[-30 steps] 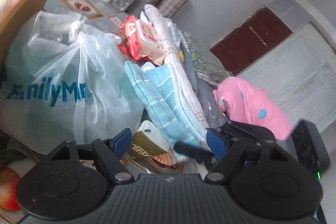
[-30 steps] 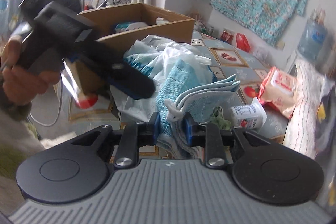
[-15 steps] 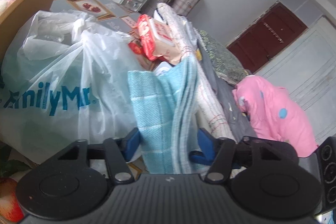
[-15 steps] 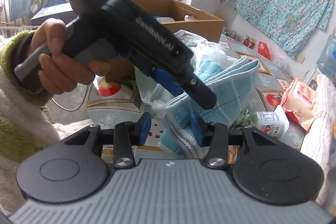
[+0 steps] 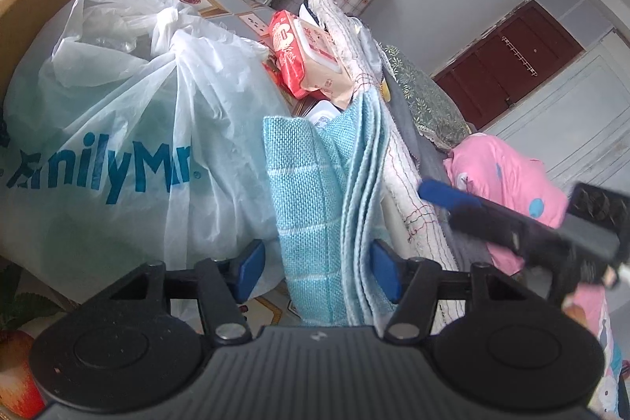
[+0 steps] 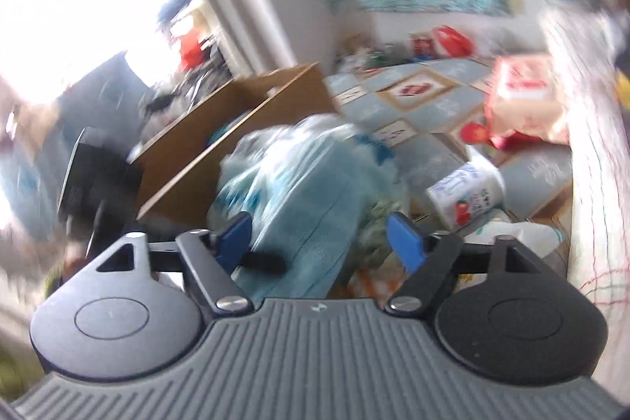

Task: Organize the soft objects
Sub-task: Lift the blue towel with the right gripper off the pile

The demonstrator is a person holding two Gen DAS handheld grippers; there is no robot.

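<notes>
Cluttered table (image 5: 220, 6), blurred rightward; blue towel (image 5: 315, 207) between spread left fingers (image 5: 252, 264), right fingers (image 6: 405, 237) spread.

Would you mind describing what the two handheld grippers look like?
The left gripper and right gripper match: blue finger pads on black linkage arms with silver pivot screws, two round black discs, and a ribbed grey body bearing a small white mark.

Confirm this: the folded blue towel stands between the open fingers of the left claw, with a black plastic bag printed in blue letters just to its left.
Not quite. The plastic bag is white and translucent, not black, as the left wrist view shows. The rest holds: the folded blue towel stands between the open fingers of the left claw, and the bag's blue lettering sits just to its left.
</notes>
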